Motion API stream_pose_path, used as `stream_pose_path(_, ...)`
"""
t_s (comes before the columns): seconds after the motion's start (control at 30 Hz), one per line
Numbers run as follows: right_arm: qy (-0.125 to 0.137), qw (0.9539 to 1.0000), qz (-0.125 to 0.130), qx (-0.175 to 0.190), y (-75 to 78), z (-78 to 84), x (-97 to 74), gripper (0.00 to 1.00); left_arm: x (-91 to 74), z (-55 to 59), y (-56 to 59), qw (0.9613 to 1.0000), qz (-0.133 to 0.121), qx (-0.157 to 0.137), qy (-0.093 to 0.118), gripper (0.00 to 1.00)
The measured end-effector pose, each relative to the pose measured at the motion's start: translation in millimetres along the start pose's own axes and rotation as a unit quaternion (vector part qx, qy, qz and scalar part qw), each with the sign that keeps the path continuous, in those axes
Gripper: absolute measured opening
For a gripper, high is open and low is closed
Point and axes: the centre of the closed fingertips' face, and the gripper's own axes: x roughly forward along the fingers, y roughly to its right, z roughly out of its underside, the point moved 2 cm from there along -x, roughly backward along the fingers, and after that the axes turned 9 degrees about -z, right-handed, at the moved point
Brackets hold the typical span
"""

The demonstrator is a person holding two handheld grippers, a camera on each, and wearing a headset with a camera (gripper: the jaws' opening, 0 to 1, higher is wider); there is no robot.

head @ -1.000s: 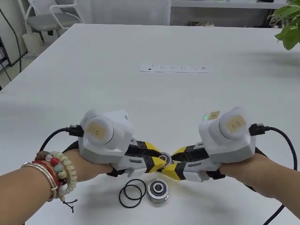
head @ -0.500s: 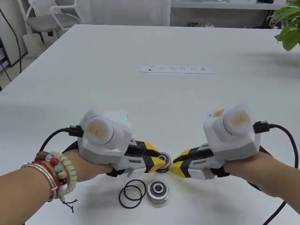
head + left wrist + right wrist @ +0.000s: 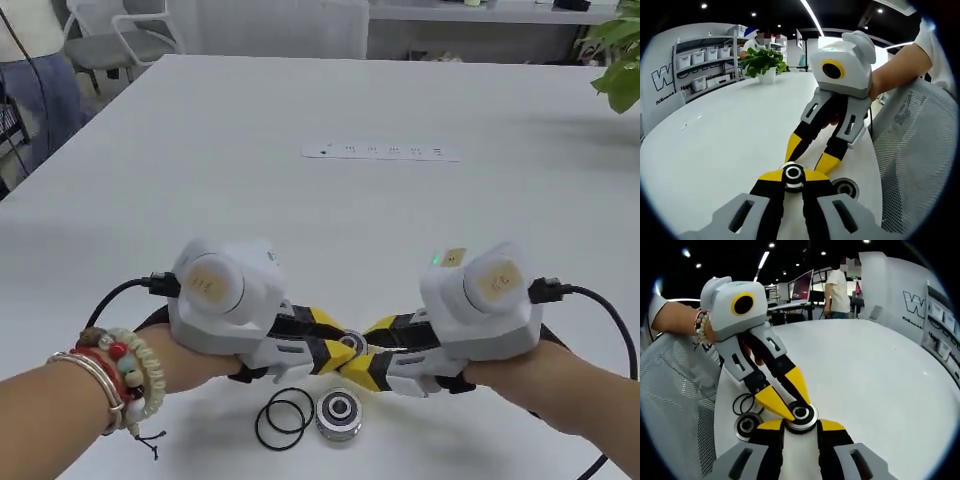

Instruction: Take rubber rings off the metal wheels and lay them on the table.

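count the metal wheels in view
2. The gripped wheel sits between the left claw and right claw; the second wheel lies on the table beneath them, beside loose black rings.

Rings lie on the table, just left of a wheel; a second wheel hangs near; a power strip lies far behind.

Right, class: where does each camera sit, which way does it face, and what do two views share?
Head view: on the headset, looking forward and down at the table; both forearms show, holding the left hand-held gripper and right hand-held gripper.
Left gripper view: on the left one, facing the right one and its forearm.
Right gripper view: on the right one, facing the left one and a beaded wrist.
Shared: both gripper views show the gripped metal wheel and the loose wheel.
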Motion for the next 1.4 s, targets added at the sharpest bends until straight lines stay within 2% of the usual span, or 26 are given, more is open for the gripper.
stream_pose_path(0.2,-0.005,0.9999,-0.008,-0.004,-0.6,0.7,-1.0,0.23,0.3,-0.3,1.1,1.0000,0.003,0.001,0.001,0.08)
stream_pose_path(0.33,-0.003,0.9998,-0.016,0.014,-0.4,3.0,-3.6,0.21,0.4,-0.6,1.8,1.0000,0.004,0.003,0.001,0.08)
stream_pose_path(0.47,-0.004,0.9993,-0.021,0.029,0.8,8.0,-9.2,0.12,0.2,-0.5,0.2,1.0000,0.001,0.002,0.000,0.08)
stream_pose_path(0.5,-0.010,0.9993,-0.018,0.031,1.9,11.0,-10.4,0.01,0.1,-0.4,-0.3,1.0000,0.001,0.000,0.000,0.08)
stream_pose_path(0.57,-0.003,0.9991,-0.018,0.037,2.3,10.2,-10.6,0.01,-0.1,-0.6,0.1,1.0000,0.001,-0.001,-0.001,0.08)
stream_pose_path(0.67,-0.012,0.9996,-0.013,0.023,1.3,9.2,-8.5,0.01,-0.6,-0.3,-0.2,1.0000,-0.001,-0.002,-0.002,0.08)
stream_pose_path(0.93,-0.021,0.9982,0.008,0.056,6.7,9.1,-9.6,0.00,-0.9,0.3,-0.8,1.0000,-0.001,-0.002,-0.005,0.08)
stream_pose_path(1.1,-0.027,0.9941,0.033,0.100,12.6,6.8,-12.8,0.00,-1.0,0.6,-0.9,1.0000,-0.003,0.001,-0.007,0.08)
stream_pose_path(1.2,-0.031,0.9929,0.041,0.107,13.2,6.8,-12.4,0.00,-0.8,0.4,-0.7,1.0000,-0.004,0.001,-0.007,0.08)
stream_pose_path(1.3,-0.034,0.9885,0.053,0.137,15.1,6.8,-12.4,0.00,-0.8,0.3,-0.5,1.0000,-0.005,0.001,-0.007,0.08)
stream_pose_path(1.33,-0.034,0.9839,0.059,0.165,15.4,7.3,-12.2,0.00,-0.8,0.3,-0.5,1.0000,-0.005,0.000,-0.007,0.08)
stream_pose_path(1.4,-0.025,0.9796,0.063,0.189,17.4,6.8,-11.8,0.00,-1.0,0.4,-0.7,1.0000,-0.005,0.000,-0.007,0.08)
